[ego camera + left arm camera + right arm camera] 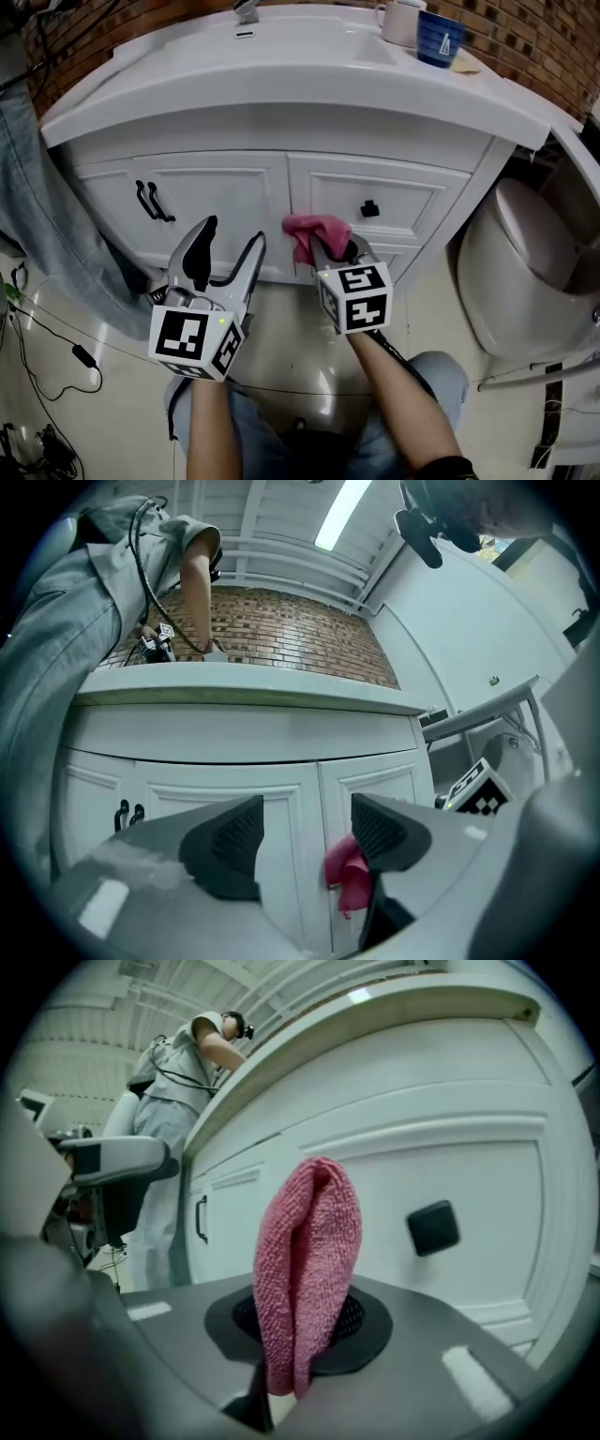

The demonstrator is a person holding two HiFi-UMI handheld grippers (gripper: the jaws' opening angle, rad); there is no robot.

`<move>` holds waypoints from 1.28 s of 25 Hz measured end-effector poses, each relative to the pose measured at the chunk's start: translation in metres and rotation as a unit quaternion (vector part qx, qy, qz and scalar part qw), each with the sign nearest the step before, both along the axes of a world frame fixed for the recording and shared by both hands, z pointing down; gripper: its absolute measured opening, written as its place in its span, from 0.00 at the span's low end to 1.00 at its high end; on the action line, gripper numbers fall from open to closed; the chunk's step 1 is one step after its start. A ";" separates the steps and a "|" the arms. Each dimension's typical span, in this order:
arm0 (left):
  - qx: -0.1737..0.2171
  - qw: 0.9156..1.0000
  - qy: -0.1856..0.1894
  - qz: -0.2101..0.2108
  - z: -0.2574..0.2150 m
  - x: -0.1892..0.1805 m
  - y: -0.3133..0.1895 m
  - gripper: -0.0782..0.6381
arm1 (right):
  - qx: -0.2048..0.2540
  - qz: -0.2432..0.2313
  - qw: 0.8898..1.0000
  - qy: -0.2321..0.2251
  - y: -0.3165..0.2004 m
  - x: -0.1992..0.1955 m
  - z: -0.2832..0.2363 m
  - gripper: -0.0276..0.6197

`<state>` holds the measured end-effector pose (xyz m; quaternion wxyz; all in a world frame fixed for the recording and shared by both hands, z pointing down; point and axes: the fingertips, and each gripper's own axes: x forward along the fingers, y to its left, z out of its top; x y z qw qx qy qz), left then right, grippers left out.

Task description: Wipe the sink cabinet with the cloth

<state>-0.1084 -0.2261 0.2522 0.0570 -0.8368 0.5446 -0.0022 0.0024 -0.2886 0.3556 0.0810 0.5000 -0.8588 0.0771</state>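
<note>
The white sink cabinet point(281, 192) fills the head view, with panelled doors under a white basin top. My right gripper point(330, 251) is shut on a pink cloth point(306, 232), held up near the lower part of the right door point(450, 1166) beside its square black knob point(433, 1227). The cloth point(307, 1269) stands folded between the jaws in the right gripper view. My left gripper point(225, 251) hangs open in front of the middle doors, nothing between its fingers. From the left gripper view the pink cloth point(349, 874) shows beyond the right finger.
Black handles point(150, 201) sit on the left door. A white mug point(401, 21) and blue cup point(440, 37) stand on the basin top. A white toilet point(525, 272) is close on the right. Another person's jeans point(47, 216) and cables point(56, 347) are at left.
</note>
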 end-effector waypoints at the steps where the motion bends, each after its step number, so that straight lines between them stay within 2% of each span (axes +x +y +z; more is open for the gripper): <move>1: -0.001 1.000 0.000 0.004 0.001 0.003 -0.001 0.53 | -0.008 0.015 1.000 -0.004 -0.002 0.015 0.003 0.14; 7: -0.006 1.000 0.005 0.027 0.002 0.027 -0.005 0.53 | -0.017 0.110 0.994 0.015 0.001 0.117 0.007 0.14; 12: -0.004 0.999 0.012 0.042 0.001 0.043 -0.007 0.53 | -0.025 0.239 0.971 -0.007 0.008 0.224 0.002 0.14; 14: -0.004 0.999 0.015 0.044 0.001 0.047 -0.007 0.53 | -0.030 0.273 0.962 -0.010 0.011 0.250 0.003 0.14; 16: -0.004 0.999 0.016 0.043 0.002 0.046 -0.007 0.53 | -0.035 0.284 0.958 -0.012 0.013 0.259 0.006 0.14; 19: -0.002 0.999 0.015 0.038 0.000 0.039 -0.007 0.53 | -0.040 0.248 0.968 -0.015 0.013 0.229 0.011 0.14; 22: 0.000 0.999 0.020 0.028 -0.002 0.029 -0.006 0.53 | -0.041 0.156 0.987 -0.022 0.013 0.157 0.016 0.14; 24: -0.001 1.000 0.020 0.023 -0.002 0.024 -0.005 0.53 | -0.039 0.085 0.995 -0.028 0.014 0.100 0.017 0.14; 26: -0.001 1.000 0.017 0.018 -0.002 0.020 -0.004 0.53 | -0.035 0.025 0.999 -0.024 0.015 0.046 0.019 0.14; 29: 0.000 1.000 0.012 0.012 -0.002 0.015 0.000 0.53 | -0.031 -0.043 0.998 -0.021 0.015 -0.021 0.026 0.14; 32: -0.004 1.000 0.003 0.006 0.002 0.009 0.000 0.53 | -0.026 -0.062 0.998 -0.017 0.008 -0.050 0.035 0.14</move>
